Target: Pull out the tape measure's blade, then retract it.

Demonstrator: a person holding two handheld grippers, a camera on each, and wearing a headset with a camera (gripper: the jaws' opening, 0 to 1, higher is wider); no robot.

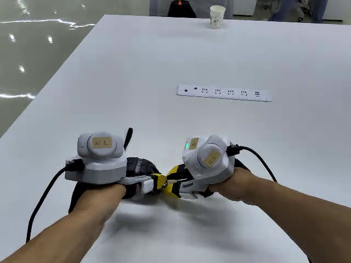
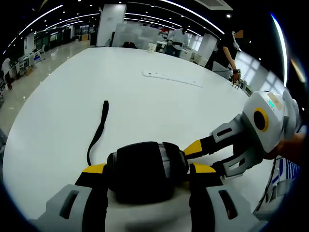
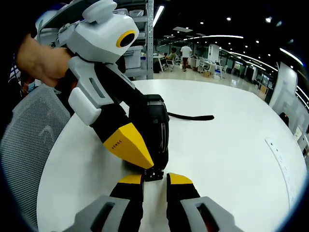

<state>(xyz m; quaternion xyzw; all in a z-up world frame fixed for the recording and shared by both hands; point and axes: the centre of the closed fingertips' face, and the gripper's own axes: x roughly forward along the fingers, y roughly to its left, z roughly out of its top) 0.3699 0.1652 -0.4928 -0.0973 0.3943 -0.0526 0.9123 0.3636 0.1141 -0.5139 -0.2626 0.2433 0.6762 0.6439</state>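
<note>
Left fingers (image 2: 94,169) clamp the tape measure (image 2: 145,166), right fingers (image 3: 131,180) pinch its blade tab (image 3: 153,175) at lower centre; I reckon that thin bite could slip mid-pull and the blade would snap back.

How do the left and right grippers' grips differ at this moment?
The left gripper has its jaws wide apart, clamping the tape measure by its black case. The right gripper has its jaws nearly together, pinching the small blade tip at the case's edge. Both have yellow-tipped jaws.

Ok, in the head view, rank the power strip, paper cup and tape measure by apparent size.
1. power strip
2. tape measure, nearest and partly hidden
3. paper cup, smallest-looking but farthest away, so true size is unsure
</note>
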